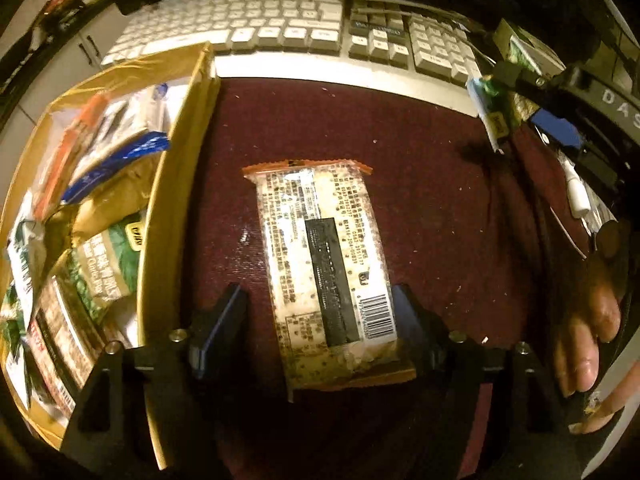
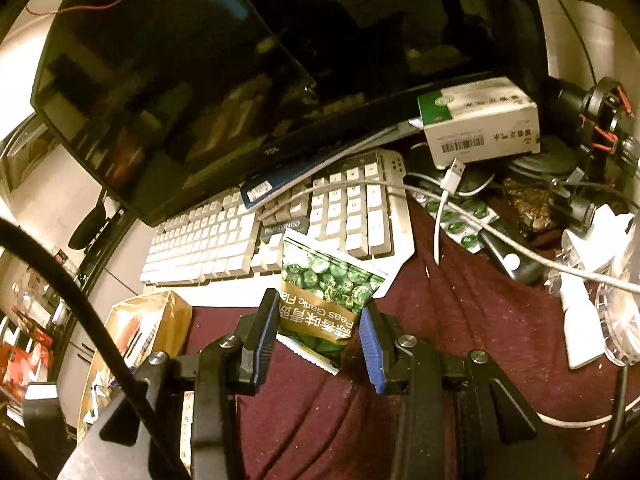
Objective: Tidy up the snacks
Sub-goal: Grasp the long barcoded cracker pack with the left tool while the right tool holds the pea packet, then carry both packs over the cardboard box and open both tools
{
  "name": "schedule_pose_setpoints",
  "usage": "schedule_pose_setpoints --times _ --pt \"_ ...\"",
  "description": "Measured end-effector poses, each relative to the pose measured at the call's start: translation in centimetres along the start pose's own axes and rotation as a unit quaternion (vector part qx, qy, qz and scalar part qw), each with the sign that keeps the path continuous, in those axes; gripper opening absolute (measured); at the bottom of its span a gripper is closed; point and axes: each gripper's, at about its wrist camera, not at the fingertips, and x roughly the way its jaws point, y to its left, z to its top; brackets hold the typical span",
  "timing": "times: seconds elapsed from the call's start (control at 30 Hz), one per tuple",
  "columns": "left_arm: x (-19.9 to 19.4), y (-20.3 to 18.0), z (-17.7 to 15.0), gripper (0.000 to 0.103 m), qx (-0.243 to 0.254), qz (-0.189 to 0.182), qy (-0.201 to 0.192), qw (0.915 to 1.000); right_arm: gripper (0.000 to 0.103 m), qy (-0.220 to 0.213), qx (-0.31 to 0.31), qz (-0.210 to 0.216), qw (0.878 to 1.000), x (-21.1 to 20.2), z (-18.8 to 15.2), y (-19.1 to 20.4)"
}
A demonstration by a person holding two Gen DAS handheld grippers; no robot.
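Left gripper (image 1: 318,312) pointed forward and down over the maroon cloth (image 1: 420,168) on the desk, jaws spread apart and straddling the near end of a clear cracker packet (image 1: 320,268) lying flat, printed side up; right pad close against the packet's edge, left pad clear of it, contact hard to tell. Open cardboard box (image 1: 176,168) just left of the packet, crammed with snack bags. Right gripper (image 2: 320,330) raised above the cloth, aimed toward the white keyboard (image 2: 224,244), jaws clamped on a green pea packet (image 2: 324,292), held upright and slightly tilted. Bare fingers (image 1: 588,344) visible at the left view's right edge.
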Motion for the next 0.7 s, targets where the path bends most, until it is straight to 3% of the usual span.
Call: schedule_pose_setpoints --times 0.2,0.37,0.47,0.7 --pt "0.2 -0.8 -0.9 0.059 -0.008 0.011 -0.024 0.9996 0.038 0.019 -0.011 -0.001 1.000 0.9 -0.3 0.3" --pt "-1.4 -0.1 -3.4 0.058 -0.003 -0.041 -0.050 0.9979 0.038 0.040 -0.015 0.012 0.999 1.6 -0.7 0.5" --pt "-4.2 0.5 -5.1 0.058 -0.009 -0.061 -0.088 0.9942 0.038 0.045 -0.030 0.039 0.998 1.6 -0.9 1.3" --pt "-9.0 5.4 -6.3 0.058 -0.047 -0.134 -0.121 0.9826 0.038 0.044 -0.098 0.084 0.991 1.1 -2.2 4.2"
